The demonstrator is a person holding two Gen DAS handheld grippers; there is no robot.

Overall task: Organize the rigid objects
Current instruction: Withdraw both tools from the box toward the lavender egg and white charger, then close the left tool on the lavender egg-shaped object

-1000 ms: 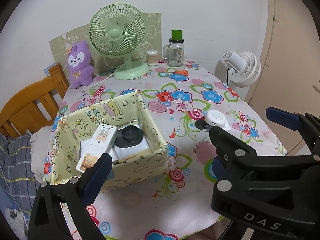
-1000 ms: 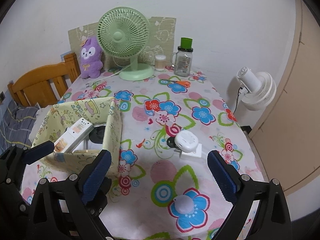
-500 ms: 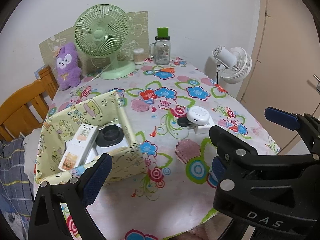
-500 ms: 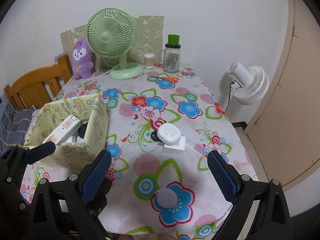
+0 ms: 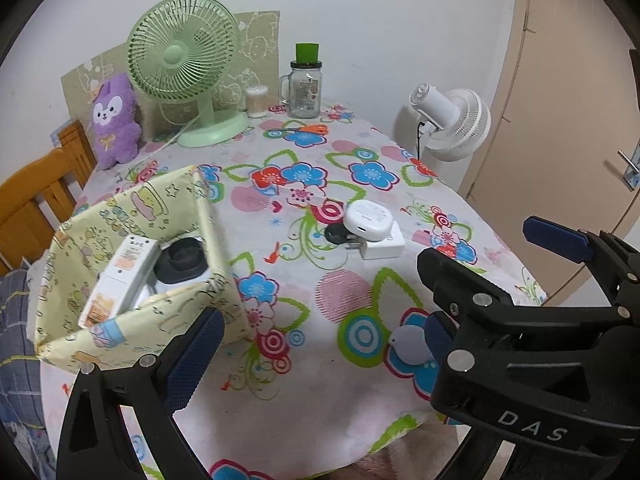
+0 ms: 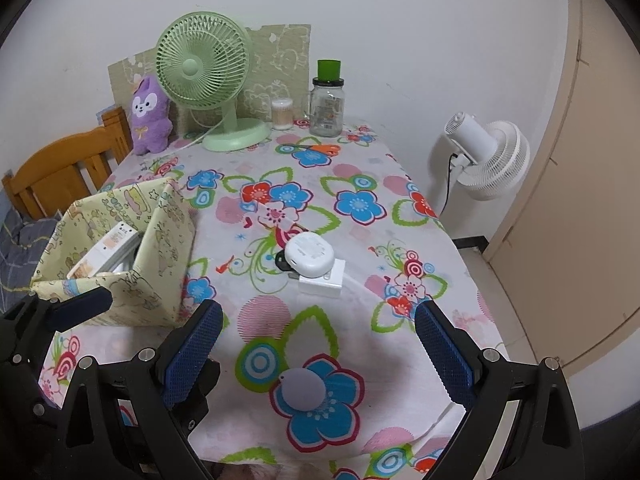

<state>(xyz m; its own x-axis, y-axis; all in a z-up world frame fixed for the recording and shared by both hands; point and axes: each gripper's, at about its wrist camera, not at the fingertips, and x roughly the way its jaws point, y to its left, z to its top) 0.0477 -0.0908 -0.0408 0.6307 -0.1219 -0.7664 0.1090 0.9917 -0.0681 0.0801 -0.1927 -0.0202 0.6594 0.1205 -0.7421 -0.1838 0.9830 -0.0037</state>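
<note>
A yellow patterned box (image 5: 132, 240) (image 6: 160, 248) stands at the table's left and holds a white remote (image 5: 120, 276) and a black round object (image 5: 182, 258). A white round device (image 6: 310, 254) (image 5: 368, 218) lies on a white charger block (image 6: 322, 280) at mid-table, with a small black item (image 6: 282, 261) beside it. A pale lilac disc (image 6: 304, 390) (image 5: 408, 346) lies near the front edge. My right gripper (image 6: 316, 364) is open above the disc. My left gripper (image 5: 316, 352) is open and empty near the front edge, right of the box.
At the back stand a green desk fan (image 6: 208, 80), a purple plush (image 6: 150, 116), a cotton swab jar (image 6: 282, 114) and a glass jar with a green lid (image 6: 327, 100). A white fan (image 6: 488, 156) stands off the table's right; a wooden chair (image 6: 60, 168) at left.
Both grippers have pulled back toward the front edge and shifted right. The box now sits further left in both views and the lilac disc has come into the left wrist view.
</note>
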